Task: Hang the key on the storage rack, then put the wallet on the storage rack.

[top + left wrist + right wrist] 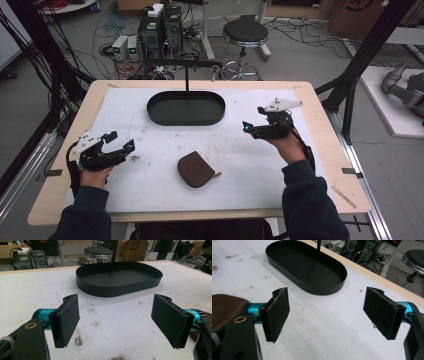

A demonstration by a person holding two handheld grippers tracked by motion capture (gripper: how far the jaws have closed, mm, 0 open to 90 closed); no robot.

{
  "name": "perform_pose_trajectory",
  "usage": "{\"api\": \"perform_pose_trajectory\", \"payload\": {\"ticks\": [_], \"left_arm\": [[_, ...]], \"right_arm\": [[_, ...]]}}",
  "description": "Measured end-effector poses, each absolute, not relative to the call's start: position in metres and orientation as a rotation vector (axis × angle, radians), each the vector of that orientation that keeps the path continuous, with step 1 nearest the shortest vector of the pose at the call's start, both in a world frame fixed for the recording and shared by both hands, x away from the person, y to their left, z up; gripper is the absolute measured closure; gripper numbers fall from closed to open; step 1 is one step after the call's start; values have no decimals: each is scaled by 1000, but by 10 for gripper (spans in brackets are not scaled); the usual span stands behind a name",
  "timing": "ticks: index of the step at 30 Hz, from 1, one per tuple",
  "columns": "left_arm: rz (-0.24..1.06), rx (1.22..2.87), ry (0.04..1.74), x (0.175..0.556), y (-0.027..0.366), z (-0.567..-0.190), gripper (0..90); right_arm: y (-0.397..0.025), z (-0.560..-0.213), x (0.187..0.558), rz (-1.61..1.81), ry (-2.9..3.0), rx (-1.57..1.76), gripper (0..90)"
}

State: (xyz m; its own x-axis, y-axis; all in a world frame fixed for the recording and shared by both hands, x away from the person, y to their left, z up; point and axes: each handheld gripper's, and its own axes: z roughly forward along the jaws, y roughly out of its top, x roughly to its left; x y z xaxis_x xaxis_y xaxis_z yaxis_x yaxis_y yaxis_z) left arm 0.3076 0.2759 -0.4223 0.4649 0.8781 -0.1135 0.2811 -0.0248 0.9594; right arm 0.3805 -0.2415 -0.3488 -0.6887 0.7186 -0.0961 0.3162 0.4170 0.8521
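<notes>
Both held wide open and empty, the left gripper (122, 141) and right gripper (251, 118) flank a brown pouch (195, 169) lying near-centre on the tabletop (240, 170), apparently awaiting pickup toward the far black oval tray (186, 118).

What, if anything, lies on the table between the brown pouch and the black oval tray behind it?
Nothing visible does. In the high view the brown pouch lies nearer the person, the black oval tray farther back, and between them is only the stained white mat. Both grippers, left and right, are held off to the sides.
</notes>
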Motion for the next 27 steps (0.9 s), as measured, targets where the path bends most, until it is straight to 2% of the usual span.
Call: {"api": "perform_pose_trajectory", "payload": {"ticks": [9, 21, 27], "left_arm": [[657, 1571, 1048, 307, 277, -424, 225], [660, 1582, 1044, 308, 276, -424, 226], [675, 1597, 1046, 304, 280, -423, 226]], "right_arm": [[-243, -384, 374, 1181, 2236, 970, 207], [-234, -379, 361, 1258, 2259, 916, 207], [-213, -380, 354, 1315, 2326, 863, 207]]}}
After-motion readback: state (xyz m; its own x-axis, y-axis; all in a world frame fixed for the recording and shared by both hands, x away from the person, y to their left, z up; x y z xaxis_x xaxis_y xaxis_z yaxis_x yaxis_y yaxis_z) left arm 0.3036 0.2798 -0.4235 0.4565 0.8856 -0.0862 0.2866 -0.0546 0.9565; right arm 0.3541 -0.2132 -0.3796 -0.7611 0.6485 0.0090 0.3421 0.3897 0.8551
